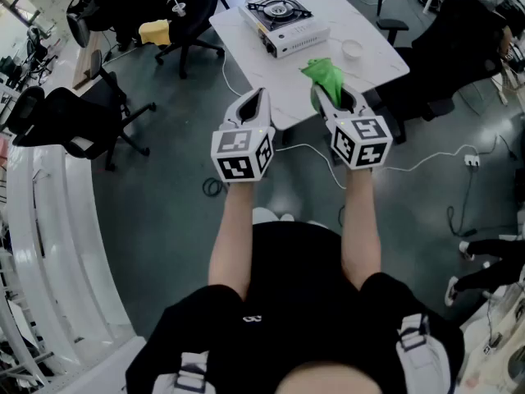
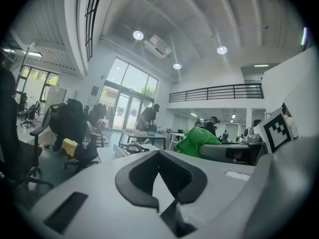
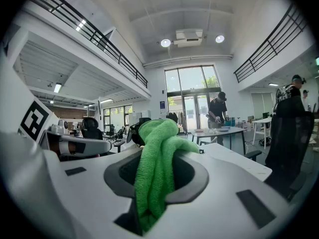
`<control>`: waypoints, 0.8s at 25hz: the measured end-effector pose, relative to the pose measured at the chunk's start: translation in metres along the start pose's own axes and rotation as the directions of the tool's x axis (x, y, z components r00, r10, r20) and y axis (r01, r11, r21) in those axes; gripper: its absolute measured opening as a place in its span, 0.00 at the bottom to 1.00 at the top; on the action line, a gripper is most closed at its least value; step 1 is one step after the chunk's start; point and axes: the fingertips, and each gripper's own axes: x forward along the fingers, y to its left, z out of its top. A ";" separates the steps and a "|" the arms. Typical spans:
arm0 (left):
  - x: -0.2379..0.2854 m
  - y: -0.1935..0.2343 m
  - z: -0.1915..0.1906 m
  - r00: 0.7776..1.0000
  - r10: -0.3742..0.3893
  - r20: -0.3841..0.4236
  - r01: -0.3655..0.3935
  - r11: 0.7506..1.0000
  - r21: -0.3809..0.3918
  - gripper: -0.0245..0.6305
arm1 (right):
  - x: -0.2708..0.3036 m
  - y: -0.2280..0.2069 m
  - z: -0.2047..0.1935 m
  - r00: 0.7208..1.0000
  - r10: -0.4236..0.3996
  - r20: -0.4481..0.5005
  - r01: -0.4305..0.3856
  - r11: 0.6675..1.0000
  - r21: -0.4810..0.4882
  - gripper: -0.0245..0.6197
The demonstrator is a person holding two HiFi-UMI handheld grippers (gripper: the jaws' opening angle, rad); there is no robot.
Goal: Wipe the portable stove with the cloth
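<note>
The left claw (image 1: 253, 103) has its jaws together with nothing between them. Ahead of it and a little to its right, the stove (image 1: 283, 19) sits on the white table (image 1: 379, 62), well apart from both claws. The right claw (image 1: 332, 97), level with the left one and near it, is clamped on the green cloth (image 1: 323, 74), which bunches up out of its jaws. A small white bowl (image 1: 352, 49) lies on the table beyond this claw, to the right of the stove.

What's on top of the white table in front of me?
The portable stove and a small white dish sit on the white table. The green cloth, clamped in the right gripper, covers part of its near edge; anything there is hidden.
</note>
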 end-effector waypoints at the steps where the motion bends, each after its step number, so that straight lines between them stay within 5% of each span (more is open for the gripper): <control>1: 0.000 0.000 0.000 1.000 -0.001 -0.002 0.001 1.000 0.000 0.03 | 0.000 0.000 0.000 1.000 0.001 0.000 -0.001 1.000 0.000 0.17; 20: 0.018 -0.015 0.004 1.000 -0.021 -0.003 0.021 1.000 0.013 0.03 | -0.002 -0.035 0.008 0.998 -0.060 0.024 0.058 0.997 0.056 0.17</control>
